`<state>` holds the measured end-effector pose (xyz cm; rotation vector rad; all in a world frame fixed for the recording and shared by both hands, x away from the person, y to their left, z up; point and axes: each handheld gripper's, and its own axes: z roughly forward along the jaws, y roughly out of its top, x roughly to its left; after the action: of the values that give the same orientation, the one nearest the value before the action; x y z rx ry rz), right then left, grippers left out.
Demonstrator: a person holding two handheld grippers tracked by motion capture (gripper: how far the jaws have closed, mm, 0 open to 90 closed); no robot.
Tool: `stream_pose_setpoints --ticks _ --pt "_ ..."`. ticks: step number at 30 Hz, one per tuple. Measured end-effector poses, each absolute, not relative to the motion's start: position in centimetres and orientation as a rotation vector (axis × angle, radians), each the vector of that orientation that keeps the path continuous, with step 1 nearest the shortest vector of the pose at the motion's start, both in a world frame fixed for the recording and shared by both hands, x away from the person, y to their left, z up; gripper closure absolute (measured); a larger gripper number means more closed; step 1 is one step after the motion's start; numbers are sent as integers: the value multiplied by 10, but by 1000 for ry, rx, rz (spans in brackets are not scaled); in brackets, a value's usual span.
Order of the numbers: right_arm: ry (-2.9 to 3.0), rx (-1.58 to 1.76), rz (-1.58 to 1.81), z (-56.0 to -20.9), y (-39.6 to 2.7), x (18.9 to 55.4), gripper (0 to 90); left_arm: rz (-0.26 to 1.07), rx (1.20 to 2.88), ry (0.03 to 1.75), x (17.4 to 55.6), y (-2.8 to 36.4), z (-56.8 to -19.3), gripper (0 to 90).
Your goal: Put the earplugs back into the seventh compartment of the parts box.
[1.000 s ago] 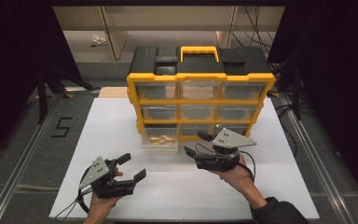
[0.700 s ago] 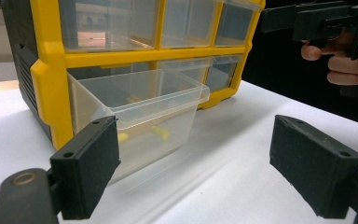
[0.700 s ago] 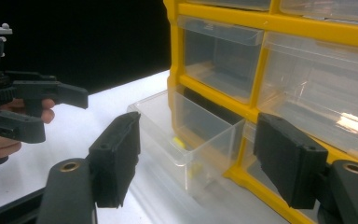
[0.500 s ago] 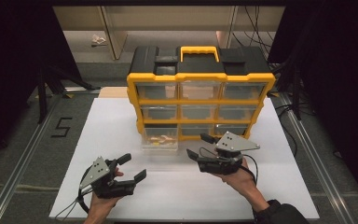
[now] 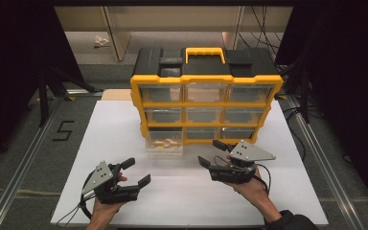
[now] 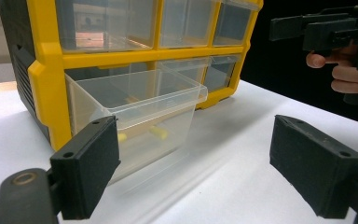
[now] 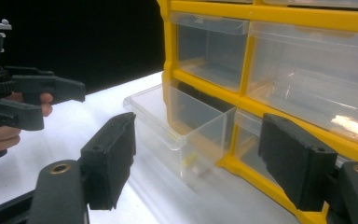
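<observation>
Your right tool has just been opening and grips nothing, left tool open too; the pulled-out drawer just ahead likely needs reaching into next.

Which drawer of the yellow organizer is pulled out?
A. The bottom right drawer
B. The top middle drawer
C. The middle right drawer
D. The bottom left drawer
D: in the high view the clear bottom left drawer juts out from the organizer over the white table, with small pale things inside, while the other drawers sit flush in the frame.
</observation>
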<state>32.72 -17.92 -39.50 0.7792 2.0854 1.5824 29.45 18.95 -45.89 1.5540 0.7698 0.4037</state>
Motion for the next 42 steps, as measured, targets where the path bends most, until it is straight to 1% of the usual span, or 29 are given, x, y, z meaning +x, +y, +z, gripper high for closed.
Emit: stream_pose_setpoints --ticks 7,18,30,42 --pt "2070 787 1591 -399 -185 322 277 404 1554 767 294 189 -459 154" --pt "2055 823 1607 -406 -197 317 242 404 1556 765 294 189 -459 154" --pt "2016 842 1616 -412 -209 311 245 405 1559 764 294 189 -459 154" --pt "2000 862 1601 -424 -221 301 246 407 1558 766 293 190 -459 154"
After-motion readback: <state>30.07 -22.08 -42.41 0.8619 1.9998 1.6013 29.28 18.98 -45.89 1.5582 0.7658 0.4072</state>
